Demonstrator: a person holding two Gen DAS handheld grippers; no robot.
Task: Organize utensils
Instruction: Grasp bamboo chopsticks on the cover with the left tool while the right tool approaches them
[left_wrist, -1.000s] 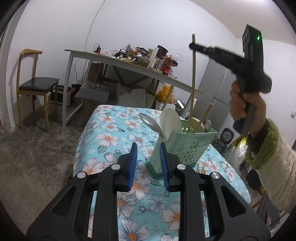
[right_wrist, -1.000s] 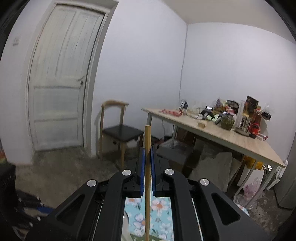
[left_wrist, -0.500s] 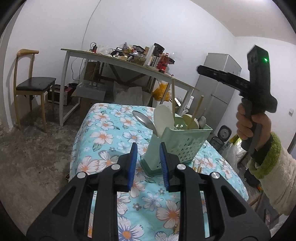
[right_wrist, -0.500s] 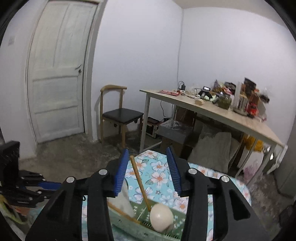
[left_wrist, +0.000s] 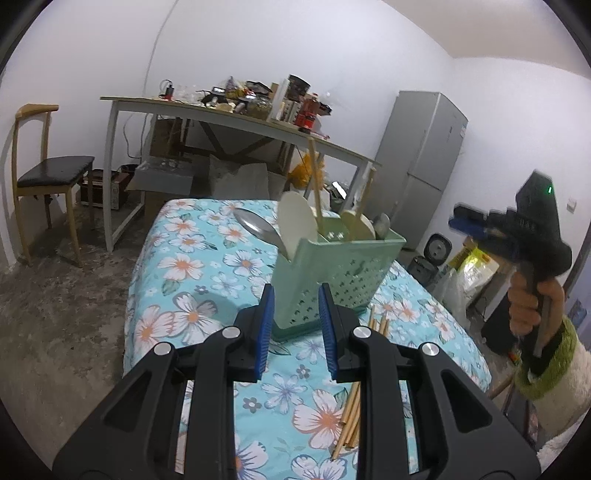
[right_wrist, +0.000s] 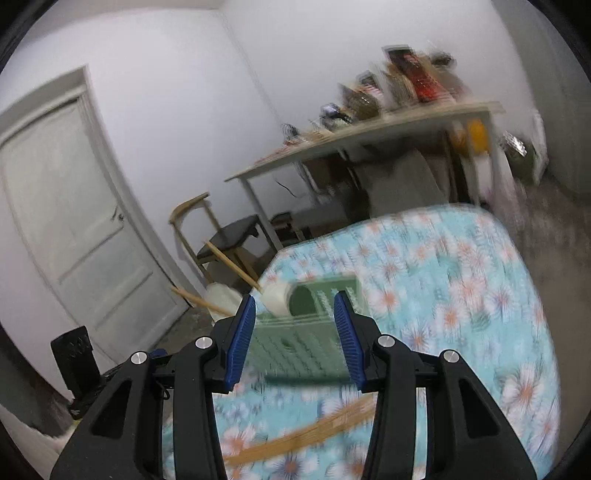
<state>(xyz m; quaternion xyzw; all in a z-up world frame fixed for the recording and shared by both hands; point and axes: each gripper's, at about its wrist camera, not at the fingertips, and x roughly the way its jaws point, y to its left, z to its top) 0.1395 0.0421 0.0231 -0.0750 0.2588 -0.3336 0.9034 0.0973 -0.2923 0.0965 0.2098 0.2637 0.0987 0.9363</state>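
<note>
Floral cloth covers your table to its rounded edges, with bare floor all round. Your green caddy stands mid-table; loose chopsticks lie just beside it. Your left gripper hovers before the caddy, jaws slightly parted, empty. Your right gripper (rolled, tilted) has dropped its chopstick since a second ago; its jaws stand apart, empty.

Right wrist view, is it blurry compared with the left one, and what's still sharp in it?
Right wrist view: motion-smeared; the basket, tablecloth and loose chopsticks streak, only the right hand-held gripper stays crisp. Left wrist view: mostly sharp, the basket clear, only the right hand-held gripper is blurred; fisheye bends the edges in both.
</note>
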